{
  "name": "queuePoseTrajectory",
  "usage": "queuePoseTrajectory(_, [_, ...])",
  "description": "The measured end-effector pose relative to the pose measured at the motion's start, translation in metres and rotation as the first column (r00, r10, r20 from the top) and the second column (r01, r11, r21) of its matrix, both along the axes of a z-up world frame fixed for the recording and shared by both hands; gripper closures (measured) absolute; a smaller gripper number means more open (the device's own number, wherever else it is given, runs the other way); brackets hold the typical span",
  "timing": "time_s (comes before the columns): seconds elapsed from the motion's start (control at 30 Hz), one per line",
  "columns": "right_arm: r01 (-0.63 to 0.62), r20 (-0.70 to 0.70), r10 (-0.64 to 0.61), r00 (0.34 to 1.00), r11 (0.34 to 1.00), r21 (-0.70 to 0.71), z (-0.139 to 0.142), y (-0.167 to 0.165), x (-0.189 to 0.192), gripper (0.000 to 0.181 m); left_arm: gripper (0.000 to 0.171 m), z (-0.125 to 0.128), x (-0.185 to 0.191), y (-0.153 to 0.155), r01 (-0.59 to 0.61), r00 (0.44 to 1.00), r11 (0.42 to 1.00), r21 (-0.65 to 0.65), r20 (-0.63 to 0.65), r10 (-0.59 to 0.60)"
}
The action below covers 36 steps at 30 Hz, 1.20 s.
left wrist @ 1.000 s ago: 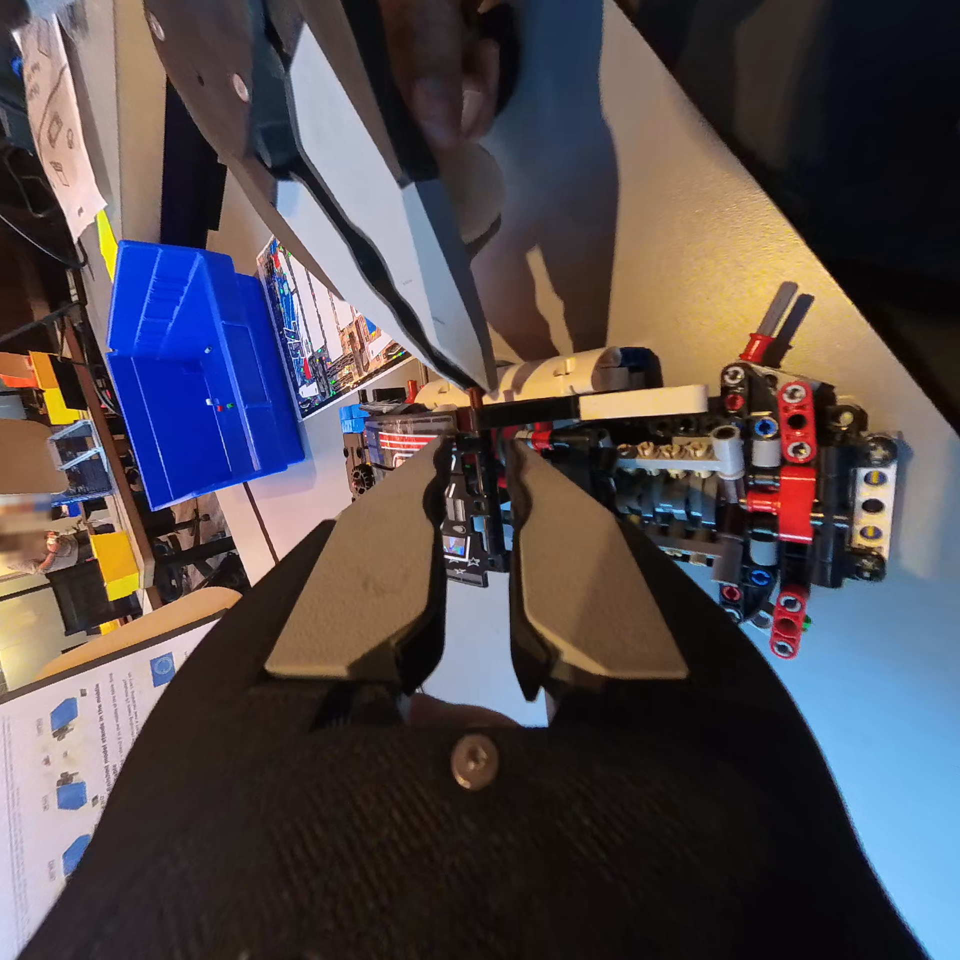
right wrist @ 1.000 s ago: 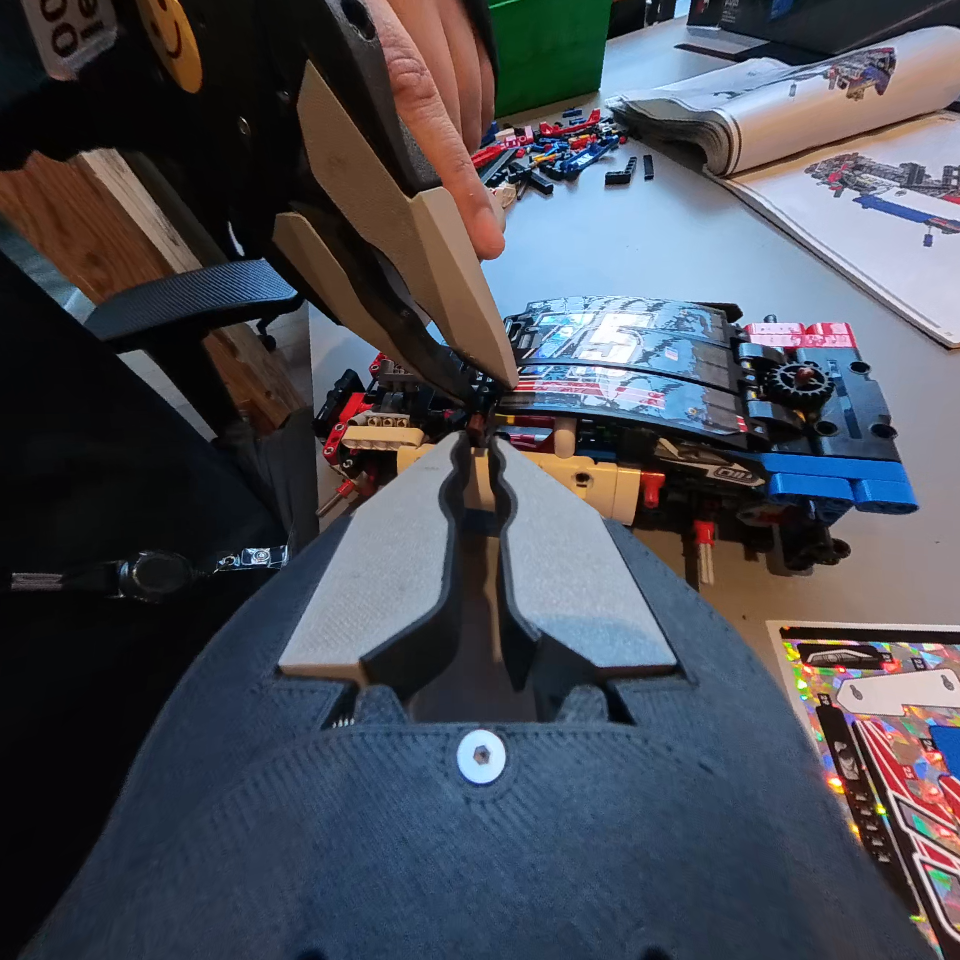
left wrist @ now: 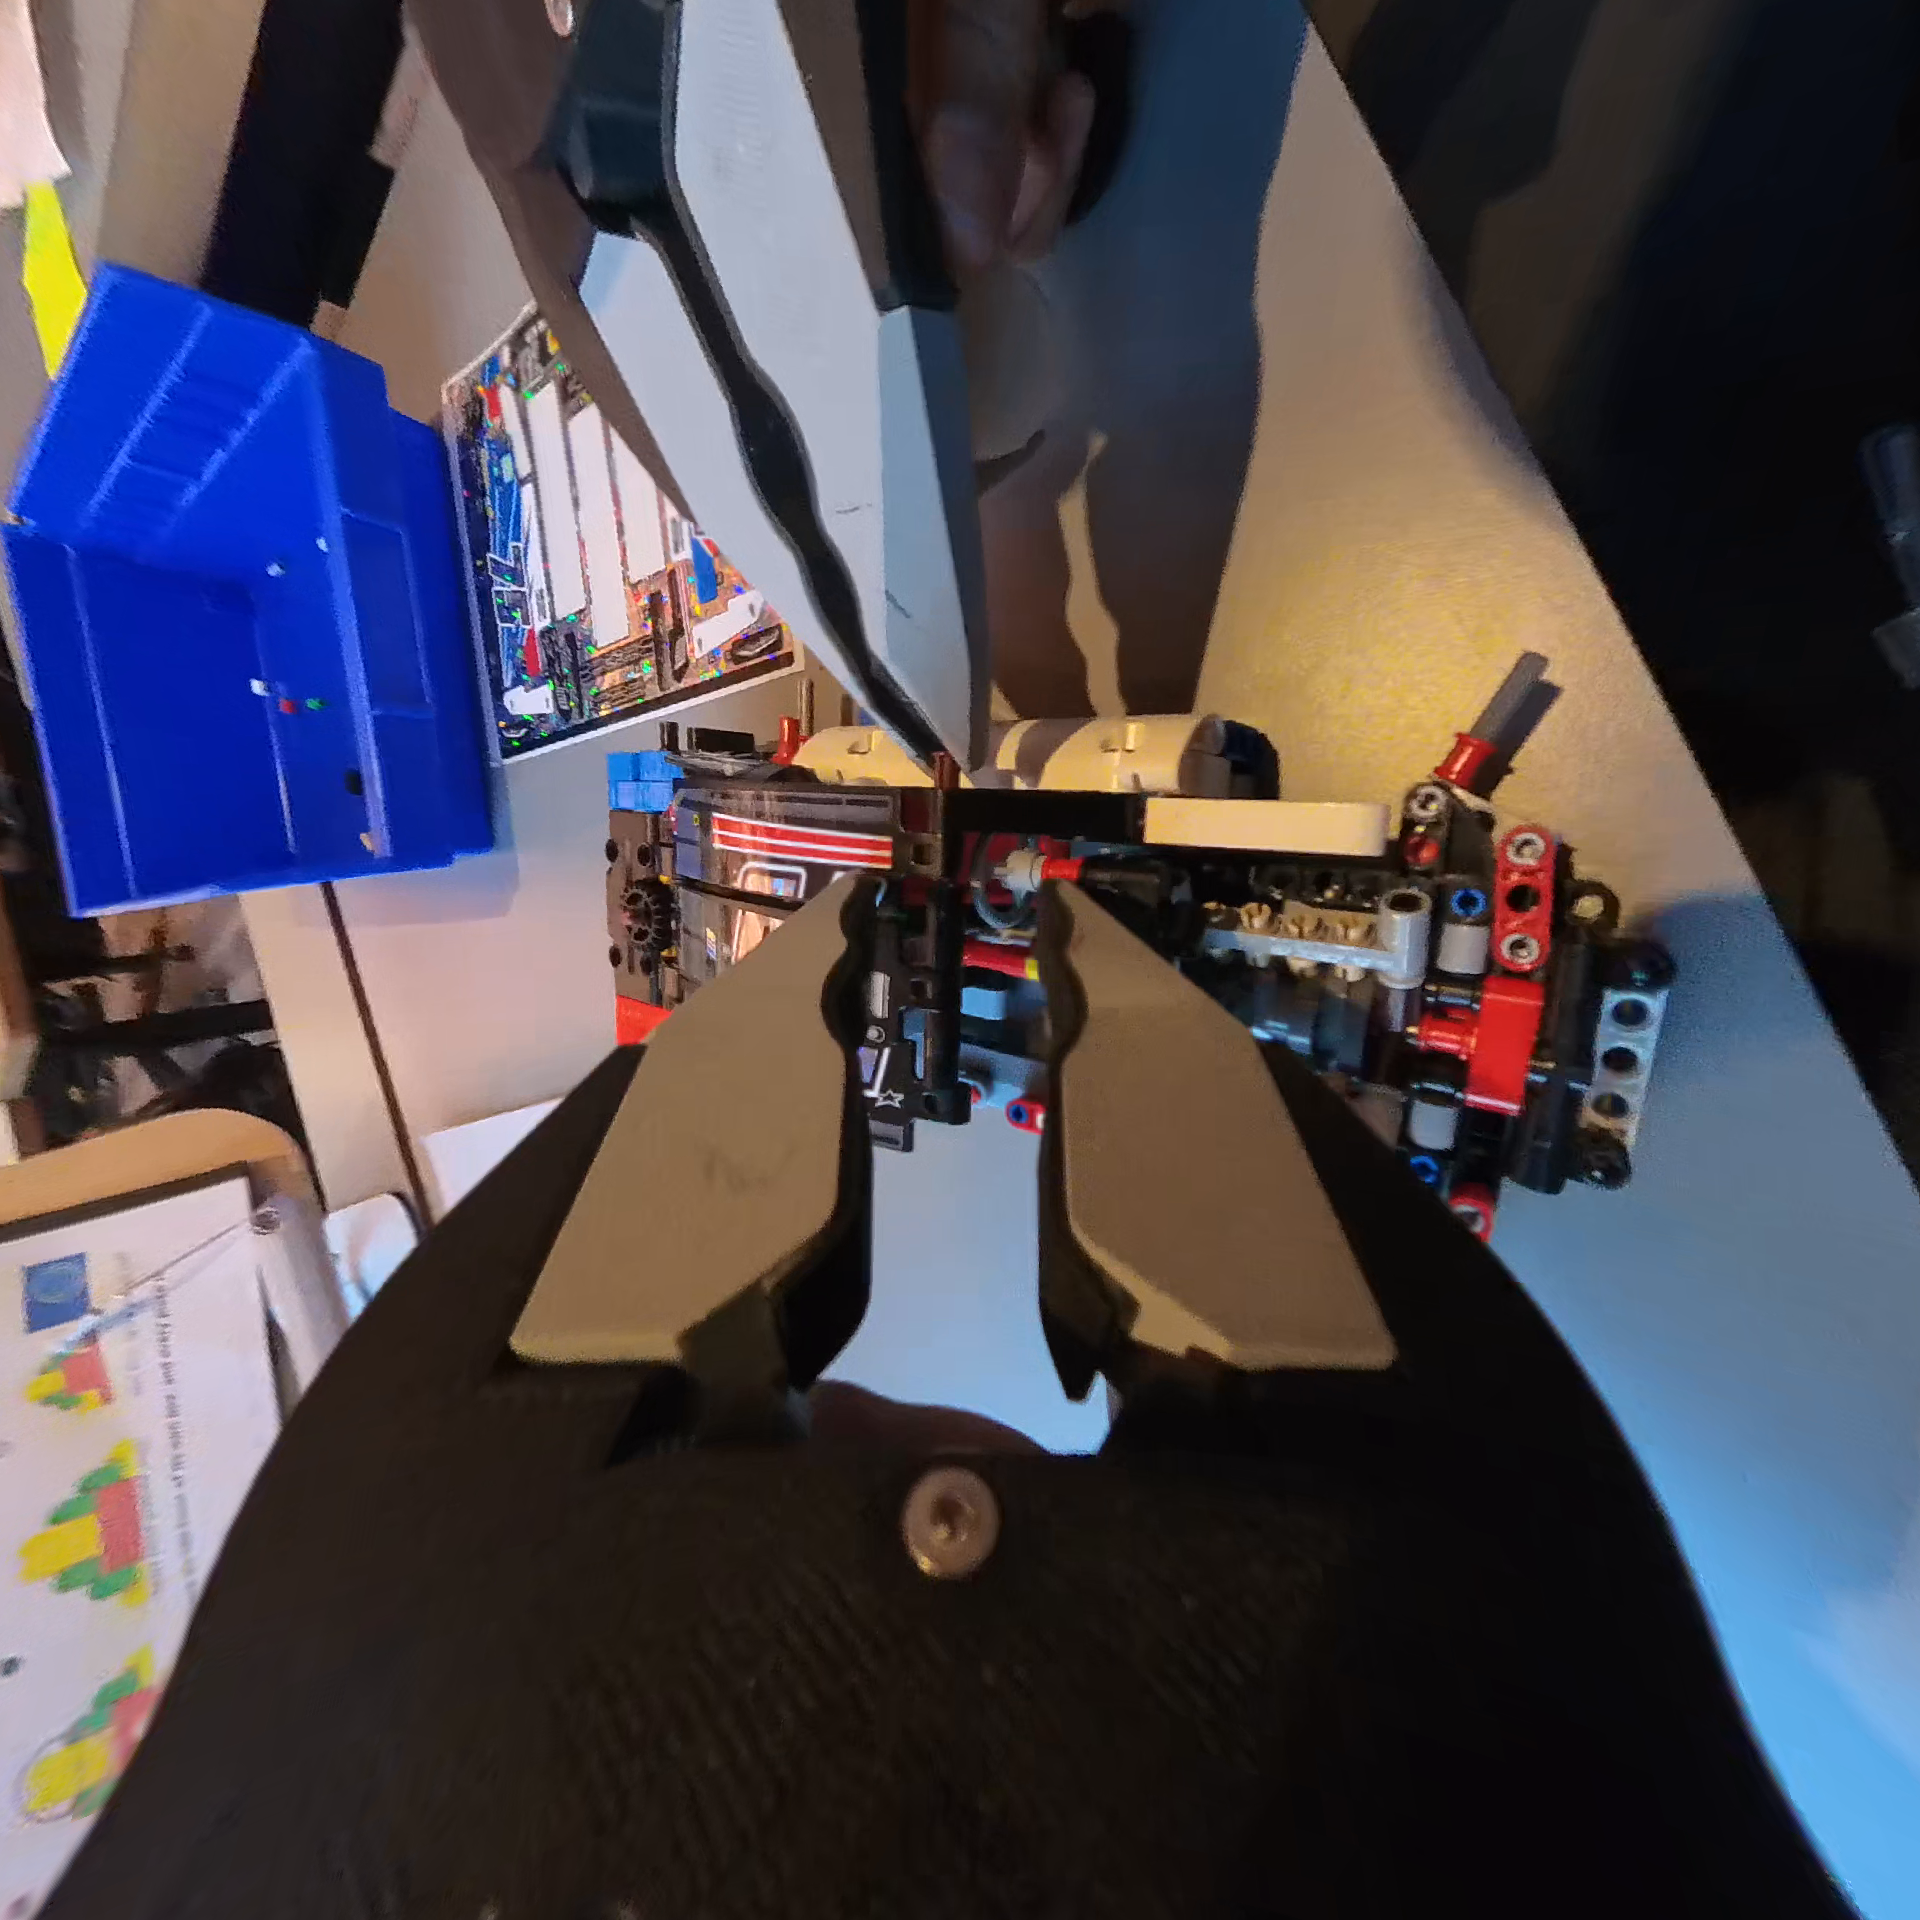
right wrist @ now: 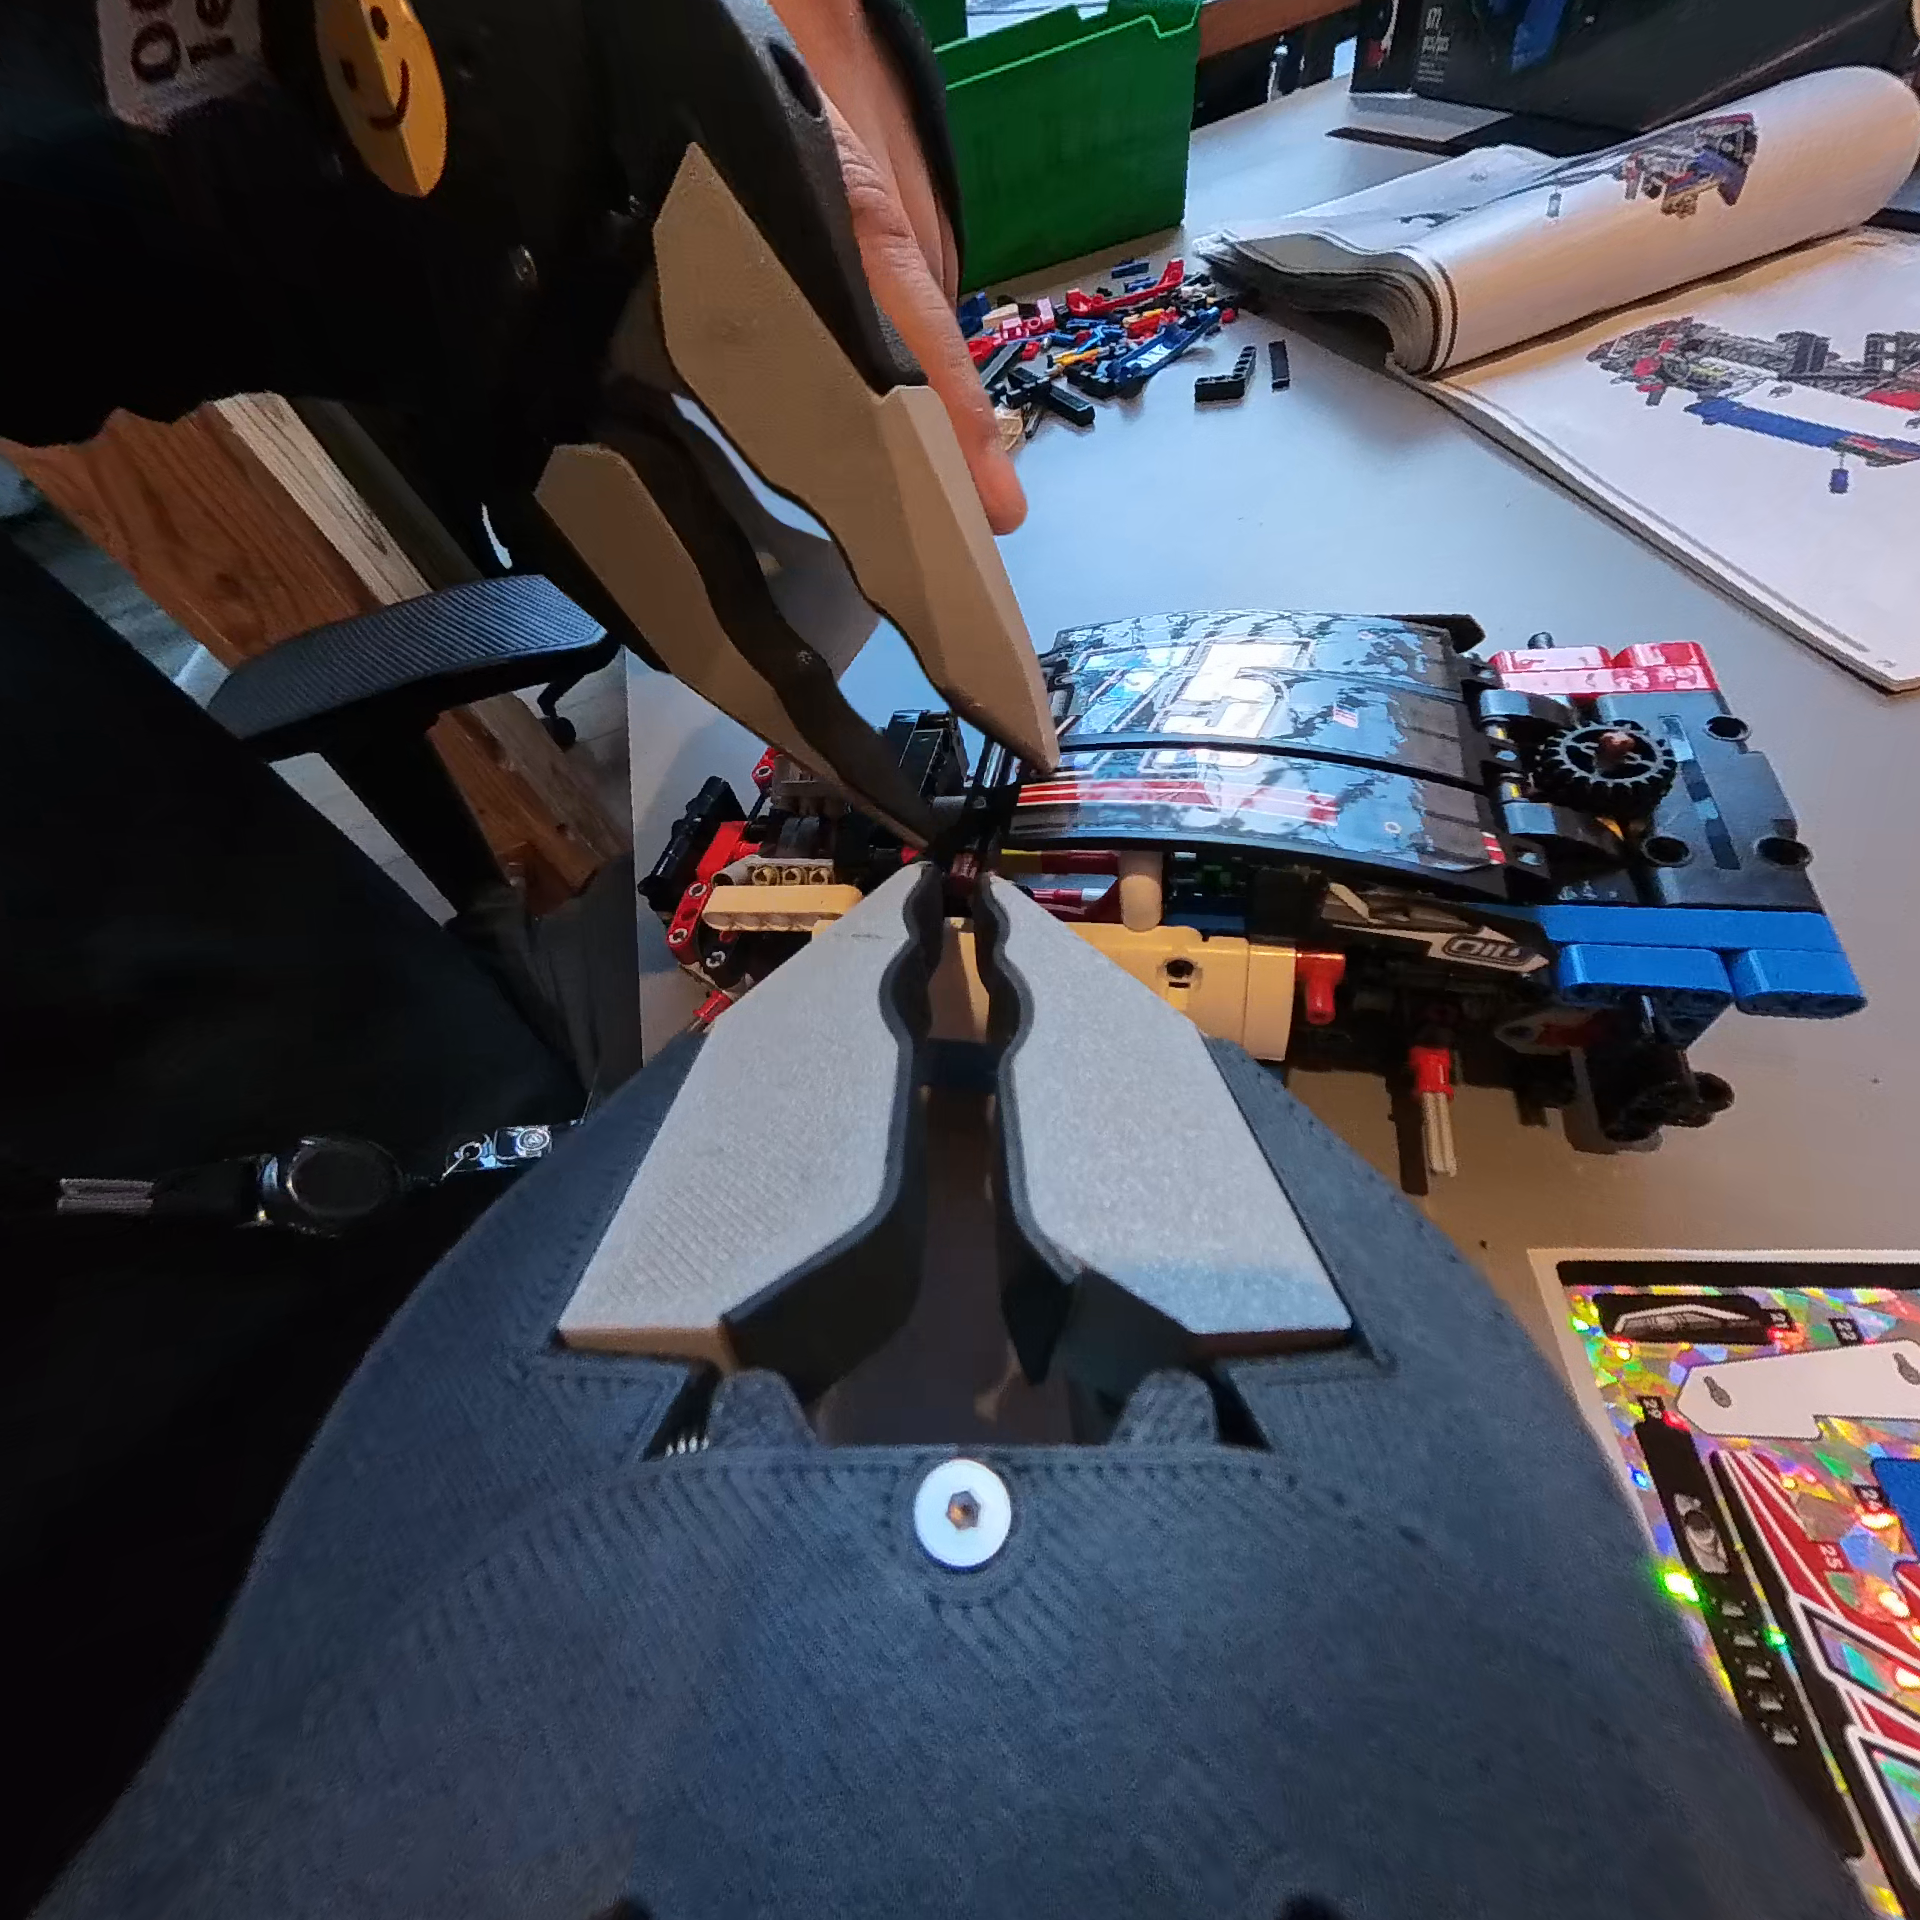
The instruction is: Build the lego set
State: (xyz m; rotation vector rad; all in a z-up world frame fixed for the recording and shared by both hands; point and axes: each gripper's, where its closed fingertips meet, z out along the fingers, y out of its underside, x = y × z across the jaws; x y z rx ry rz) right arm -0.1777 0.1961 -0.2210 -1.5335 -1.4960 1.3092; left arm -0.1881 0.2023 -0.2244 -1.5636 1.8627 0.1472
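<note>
The right gripper (right wrist: 954, 878) has its fingers nearly together, pinching what looks like a small dark red pin right at the tips, pressed against the side of the lego car (right wrist: 1351, 831). The left gripper (left wrist: 951, 904) is parted a fair way, with a black upright piece of the car's frame standing between its fingers; whether the pads actually press on it I cannot tell. The car sits on the grey table (right wrist: 1299, 499), with the open instruction book (right wrist: 1662, 343) and a scatter of loose pieces (right wrist: 1101, 332) beyond it, and a shiny sticker sheet (right wrist: 1787, 1475) near the right gripper.

The step in hand seems to be seating that pin into a hole where the black roof panels meet the frame, while the left gripper steadies the body. The next move likely calls for a straight push along the pin's axis, with the car braced so it does not slide, then letting go of the pin
</note>
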Motion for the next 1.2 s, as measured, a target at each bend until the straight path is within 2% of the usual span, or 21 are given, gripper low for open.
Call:
queuePoseTrajectory(0.27, [0.017,-0.012,-0.017,1.000,1.000,-0.023,0.002,0.003,0.003,0.177,0.136,0.001,0.001,0.002,-0.138,0.988,0.983,-0.119,0.051,0.145])
queuePoseTrajectory(0.47, [0.019,-0.006,-0.019,1.000,1.000,-0.025,0.001,0.002,0.002,0.176,0.129,0.002,0.000,0.001,-0.229,0.959,0.936,-0.266,0.102,0.263])
queuePoseTrajectory(0.57, [0.019,-0.010,-0.019,1.000,1.000,-0.020,0.002,0.002,0.001,0.177,0.151,0.005,-0.002,0.009,-0.236,0.959,0.947,-0.219,0.103,0.263])
queuePoseTrajectory(0.8, [0.021,-0.013,-0.021,1.000,1.000,-0.019,0.002,0.003,0.002,0.178,0.152,0.003,-0.001,0.009,-0.172,0.984,0.981,-0.094,0.021,0.175])
queuePoseTrajectory(0.87, [0.022,-0.012,-0.022,1.000,1.000,-0.015,0.002,0.003,0.002,0.178,0.157,0.004,0.003,0.008,-0.159,0.986,0.983,-0.093,0.037,0.163])
queuePoseTrajectory(1.2, [0.039,-0.012,-0.040,0.999,0.998,-0.042,0.002,0.008,0.001,0.178,0.158,0.004,0.004,0.011,-0.169,0.982,0.981,-0.098,0.065,0.176])
